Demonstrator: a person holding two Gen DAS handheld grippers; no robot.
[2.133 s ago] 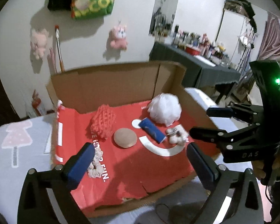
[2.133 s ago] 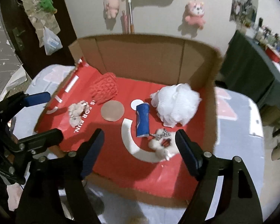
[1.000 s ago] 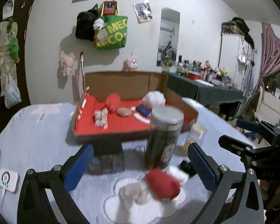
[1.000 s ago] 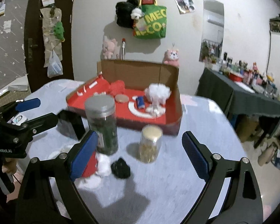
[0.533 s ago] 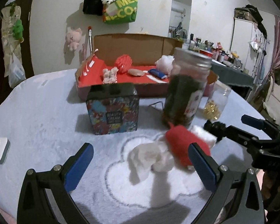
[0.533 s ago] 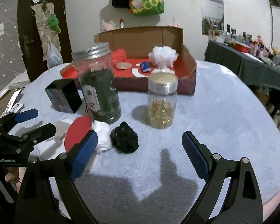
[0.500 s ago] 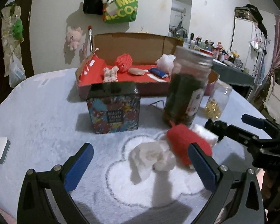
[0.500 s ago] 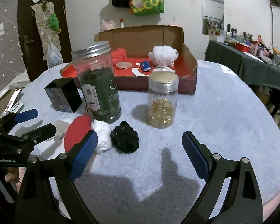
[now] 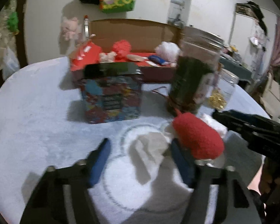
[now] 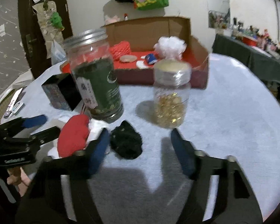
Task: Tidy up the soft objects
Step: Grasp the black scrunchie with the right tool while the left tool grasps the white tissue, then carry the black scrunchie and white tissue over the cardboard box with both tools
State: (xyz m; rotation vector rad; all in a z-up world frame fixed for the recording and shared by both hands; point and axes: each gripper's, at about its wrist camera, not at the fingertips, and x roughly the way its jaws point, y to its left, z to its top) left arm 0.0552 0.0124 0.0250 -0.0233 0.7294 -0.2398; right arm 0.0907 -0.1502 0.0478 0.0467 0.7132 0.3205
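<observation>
From the left wrist view, our left gripper (image 9: 139,154) is closing, its blue pads not yet pressing on anything; the crumpled white cloth piece (image 9: 149,149) lies between them on the pale fleecy table cover (image 9: 37,130). The fuzzy red plush pouch (image 9: 197,136) touches the cloth and sits just beside our right-hand pad, so we judge the jaws could catch it too, or drag it against the tall glass jar of dark green leaves (image 9: 192,74) close behind. The picture is blurred, so exact contact is hard to tell.

From the right wrist view, our right gripper (image 10: 140,146) is also closing and not yet gripping. The crumpled black fabric lump (image 10: 126,142) lies just inside the left pad, off-centre, so we may only nudge it aside. The small clear jar of golden capsules (image 10: 170,95) stands near ahead; pushing forward could knock it. The red-lined cardboard box (image 10: 199,65) waits behind.
</observation>
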